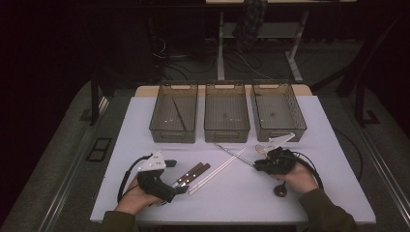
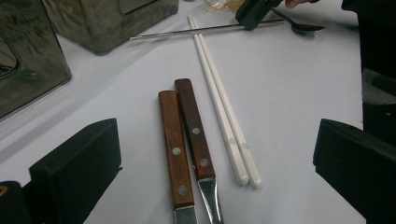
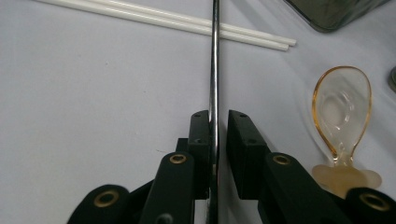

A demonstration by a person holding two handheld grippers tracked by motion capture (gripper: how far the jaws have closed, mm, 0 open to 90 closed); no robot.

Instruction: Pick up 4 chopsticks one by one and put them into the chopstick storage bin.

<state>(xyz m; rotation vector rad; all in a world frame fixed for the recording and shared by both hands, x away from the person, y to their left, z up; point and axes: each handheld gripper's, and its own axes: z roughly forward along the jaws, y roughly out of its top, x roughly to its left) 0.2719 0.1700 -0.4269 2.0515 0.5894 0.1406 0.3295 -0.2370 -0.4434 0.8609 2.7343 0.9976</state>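
Between the black jaws of the right gripper [image 3: 217,122] runs a thin metal rod [image 3: 215,60], probably a steel chopstick; the jaws stand nearly together and pinch it, though a sliver of gap shows on the one side. The rod lies low over the white table [image 1: 251,193] and crosses above the tips of two white chopsticks [image 3: 187,21]. Just beside this gripper lies a small amber-tinted clear spoon [image 3: 341,105], bowl up. In the high view the right gripper [image 1: 261,164] sits right of centre, with a dark spoon [image 1: 280,189] near the hand.

The left gripper [image 2: 215,158] hovers with its jaws spread wide, holding nothing. Between them lie two wooden-handled knives [image 2: 184,140], side by side and touching, each with metal rivets. Just to their right lie the white chopsticks [image 2: 224,107], each bearing a tiny mark near its thick end, too small to read. In the high view the left gripper [image 1: 181,188] sits at the near left of the table.

Across the far edge stand three smoky clear bins: the left bin [image 1: 174,113] holds a thin stick, while the middle bin [image 1: 226,113] and the right bin [image 1: 278,108] show only small specks that I cannot identify.
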